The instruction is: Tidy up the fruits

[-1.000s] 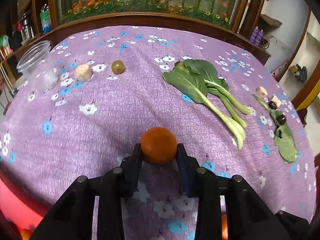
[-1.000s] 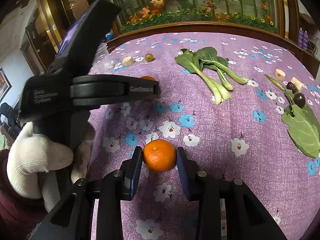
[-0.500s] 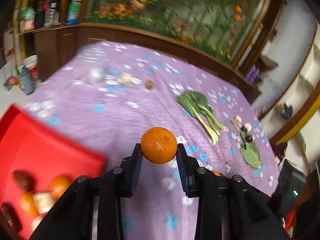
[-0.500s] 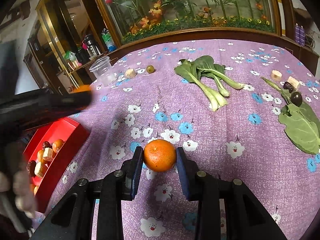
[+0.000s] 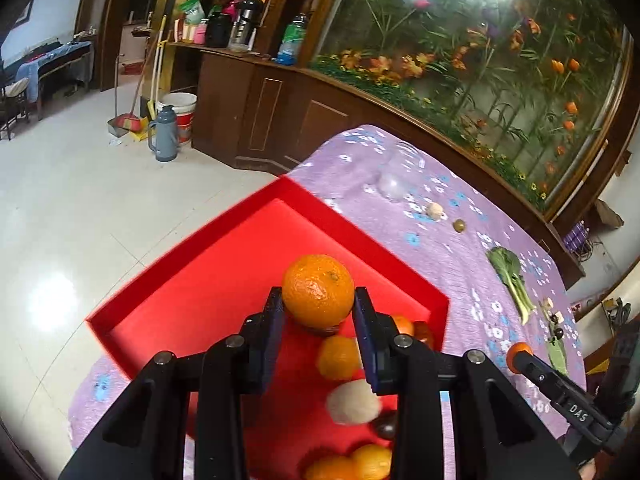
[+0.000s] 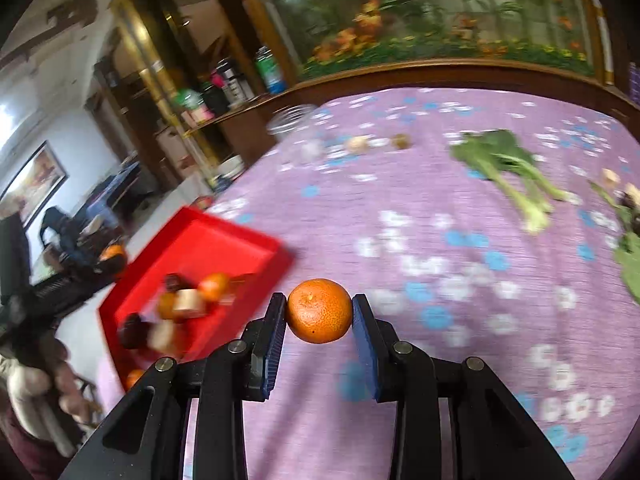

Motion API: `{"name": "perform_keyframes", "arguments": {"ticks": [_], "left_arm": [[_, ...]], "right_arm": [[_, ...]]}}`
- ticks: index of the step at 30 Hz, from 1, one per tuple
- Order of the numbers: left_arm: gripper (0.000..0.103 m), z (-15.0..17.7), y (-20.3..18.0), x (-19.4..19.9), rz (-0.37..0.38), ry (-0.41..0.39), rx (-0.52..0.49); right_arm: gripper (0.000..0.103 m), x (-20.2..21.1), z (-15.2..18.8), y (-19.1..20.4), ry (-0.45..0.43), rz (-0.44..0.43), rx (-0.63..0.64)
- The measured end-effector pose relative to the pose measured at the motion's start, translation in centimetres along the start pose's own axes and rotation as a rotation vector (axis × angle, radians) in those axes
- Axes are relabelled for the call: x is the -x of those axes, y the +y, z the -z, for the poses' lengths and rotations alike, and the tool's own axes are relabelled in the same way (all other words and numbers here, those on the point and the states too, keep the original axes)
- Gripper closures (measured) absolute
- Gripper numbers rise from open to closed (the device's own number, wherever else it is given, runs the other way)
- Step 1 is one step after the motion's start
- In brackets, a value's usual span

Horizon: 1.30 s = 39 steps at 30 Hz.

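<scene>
My left gripper (image 5: 318, 300) is shut on an orange (image 5: 318, 290) and holds it above the red tray (image 5: 192, 280), which lies at the table's left edge. Several small oranges (image 5: 338, 356), a pale chunk (image 5: 352, 402) and dark fruits lie in the tray's near corner. My right gripper (image 6: 319, 312) is shut on a second orange (image 6: 319, 310), held over the purple flowered cloth (image 6: 440, 220) just right of the red tray (image 6: 208, 240). In the left wrist view the right gripper's orange (image 5: 519, 350) shows at the right edge.
On the cloth lie a clear plastic cup (image 5: 394, 172), a pale chunk (image 5: 435, 211), a small green fruit (image 5: 459, 225), bok choy (image 5: 512, 276) and, at the far right, a leaf with dark fruits (image 5: 558, 334). Tiled floor (image 5: 100, 200) lies beyond the tray. A gloved hand (image 6: 28, 384) shows at left.
My left gripper has swung left with its orange, from over the cloth to above the red tray. My right gripper has lifted its orange off the cloth and moved toward the tray.
</scene>
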<state>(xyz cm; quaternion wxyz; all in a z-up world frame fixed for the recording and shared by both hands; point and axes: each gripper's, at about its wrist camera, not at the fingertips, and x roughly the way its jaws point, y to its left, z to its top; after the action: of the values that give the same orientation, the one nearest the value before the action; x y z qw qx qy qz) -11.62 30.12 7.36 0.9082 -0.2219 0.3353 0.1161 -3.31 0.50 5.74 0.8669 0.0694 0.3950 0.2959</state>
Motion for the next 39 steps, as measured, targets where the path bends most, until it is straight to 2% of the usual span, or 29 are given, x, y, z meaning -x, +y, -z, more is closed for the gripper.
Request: {"name": "perform_keyframes", "arguments": {"ticks": [4, 7, 13, 17, 19, 21, 22, 24, 29, 32, 34, 39], "left_arm": [[0.070, -0.2, 1.4, -0.7, -0.042, 0.005, -0.013], [0.070, 0.0, 2.4, -1.5, -0.033, 0.030, -0.004], [0.070, 0.3, 3.0, -3.2, -0.017, 0.073, -0.008], [0.070, 0.5, 3.1, -3.7, -0.006, 0.091, -0.001], [0.065, 0.5, 3.1, -3.7, -0.005, 0.091, 0.006], [0.059, 0.5, 3.1, -3.5, 0.005, 0.082, 0.011], [0.055, 0.5, 3.0, -3.2, 0.008, 0.074, 0.013], [0.052, 0.4, 2.8, -2.6, 0.009, 0.057, 0.011], [0.044, 0.2, 1.6, -0.4, -0.021, -0.009, -0.027], [0.042, 0.4, 0.2, 1.3, -0.046, -0.061, -0.083], [0.032, 0.7, -0.8, 2.4, -0.046, -0.100, -0.123], [0.031, 1.4, -3.3, 4.0, -0.016, -0.140, -0.180]], "right_arm": [[0.066, -2.5, -0.8, 3.7, 0.062, -0.052, 0.027], [0.066, -4.9, -1.6, 5.9, 0.107, -0.081, 0.036], [0.066, -10.0, -3.1, 8.0, 0.181, -0.083, 0.041], [0.065, -11.8, -3.4, 8.7, 0.188, -0.082, 0.040], [0.064, -12.2, -3.7, 8.9, 0.186, -0.088, 0.042], [0.056, -12.4, -3.8, 9.2, 0.181, -0.101, 0.046], [0.050, -12.4, -3.9, 9.3, 0.177, -0.103, 0.048], [0.046, -11.8, -3.9, 9.4, 0.161, -0.105, 0.056], [0.046, -9.2, -3.7, 9.5, 0.106, -0.089, 0.063], [0.043, -6.7, -3.0, 9.1, 0.047, -0.040, 0.073], [0.041, -4.8, -2.0, 8.6, 0.005, 0.007, 0.084], [0.038, -0.1, 0.9, 6.7, -0.084, 0.145, 0.120]]}}
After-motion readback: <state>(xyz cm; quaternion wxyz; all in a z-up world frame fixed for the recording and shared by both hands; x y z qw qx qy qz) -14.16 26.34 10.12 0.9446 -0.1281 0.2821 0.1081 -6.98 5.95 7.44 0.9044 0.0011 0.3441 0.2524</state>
